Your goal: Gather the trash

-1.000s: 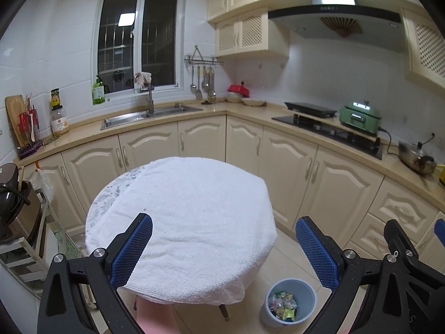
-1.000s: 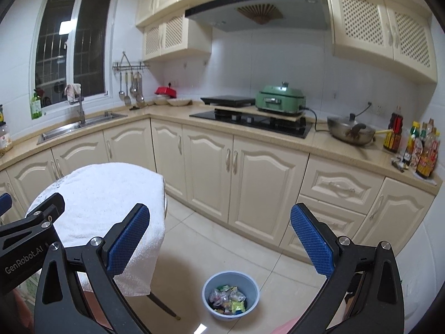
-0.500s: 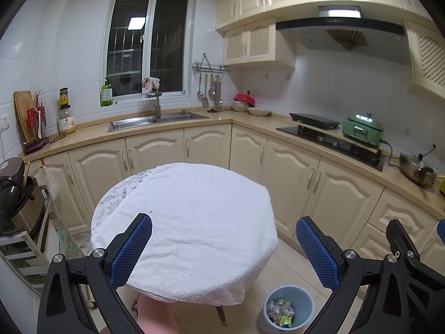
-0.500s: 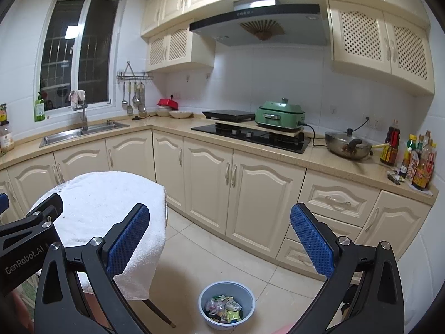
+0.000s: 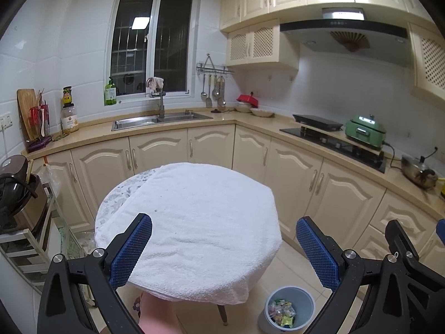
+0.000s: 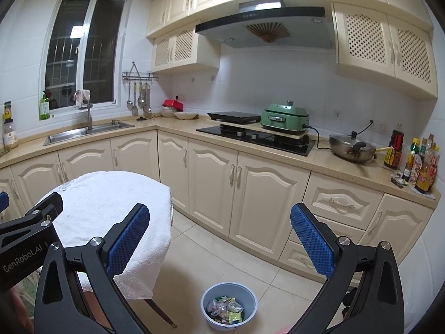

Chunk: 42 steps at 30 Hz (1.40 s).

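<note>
**A:** How far along does the trash collecting look?

**B:** Close to finished, I'd judge. The blue bin [image 6: 229, 305], low in the centre of the right wrist view, already holds a heap of crumpled wrappers [image 6: 226, 309]. The white towel [image 5: 200, 222] over the round table [image 5: 122, 192] shows no litter that I can make out — only a tiny dark speck near the middle of the left wrist view, too small to name.

**A:** And the grippers?

**B:** The left gripper [image 5: 224, 247] has its jaws spread wide with nothing between them, hanging above the near edge of the towel. The right gripper [image 6: 219, 245] is likewise wide apart and empty, over bare floor tiles [image 6: 222, 250] above the bin.

**A:** Anything left to do, then?

**B:** Nothing visible on the floor or the towel. Part of the floor at the lower edges of both frames is hidden behind the gripper bodies, so I can't rule out a stray piece there.

**A:** Room to move?

**B:** Fair in the middle, tight at the sides. The towel's hem hangs past the table rim at lower centre of the left view, just beside the bin. The cabinet doors [image 6: 211, 189] curve round the right half of the frame, and a table leg [image 6: 160, 313] slants down at lower left of the right view — something to snag on when reaching low.
</note>
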Each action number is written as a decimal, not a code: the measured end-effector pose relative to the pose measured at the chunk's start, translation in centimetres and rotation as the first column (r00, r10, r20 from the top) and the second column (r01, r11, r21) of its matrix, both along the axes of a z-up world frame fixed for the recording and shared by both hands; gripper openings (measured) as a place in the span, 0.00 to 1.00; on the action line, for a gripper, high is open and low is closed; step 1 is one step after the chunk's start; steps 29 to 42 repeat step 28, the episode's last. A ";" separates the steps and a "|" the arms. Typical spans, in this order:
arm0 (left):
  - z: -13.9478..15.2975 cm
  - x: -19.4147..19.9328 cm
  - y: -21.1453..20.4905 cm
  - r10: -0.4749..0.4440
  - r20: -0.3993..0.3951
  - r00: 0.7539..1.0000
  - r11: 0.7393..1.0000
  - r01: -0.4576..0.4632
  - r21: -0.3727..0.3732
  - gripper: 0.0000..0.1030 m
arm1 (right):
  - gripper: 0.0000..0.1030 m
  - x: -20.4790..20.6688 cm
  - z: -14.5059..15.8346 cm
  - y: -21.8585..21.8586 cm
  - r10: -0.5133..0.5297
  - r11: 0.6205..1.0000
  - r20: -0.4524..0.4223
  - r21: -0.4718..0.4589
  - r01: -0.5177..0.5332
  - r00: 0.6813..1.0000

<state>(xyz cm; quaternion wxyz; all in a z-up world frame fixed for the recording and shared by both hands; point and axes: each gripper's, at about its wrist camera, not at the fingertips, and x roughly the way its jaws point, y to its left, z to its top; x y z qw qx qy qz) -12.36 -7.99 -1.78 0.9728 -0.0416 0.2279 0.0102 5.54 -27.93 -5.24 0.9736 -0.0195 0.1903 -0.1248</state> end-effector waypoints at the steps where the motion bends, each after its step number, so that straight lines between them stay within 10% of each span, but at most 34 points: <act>1: -0.1 0.1 -0.1 0.002 -0.002 1.000 1.000 -0.002 0.002 0.99 | 1.00 0.0 0.0 0.0 0.000 1.000 0.000 -0.003 0.000 1.000; 42: -1.5 -0.7 -1.2 0.002 0.021 1.000 1.000 -0.003 0.017 0.99 | 1.00 -0.3 -0.2 -0.3 0.004 1.000 -0.008 0.013 -0.004 1.000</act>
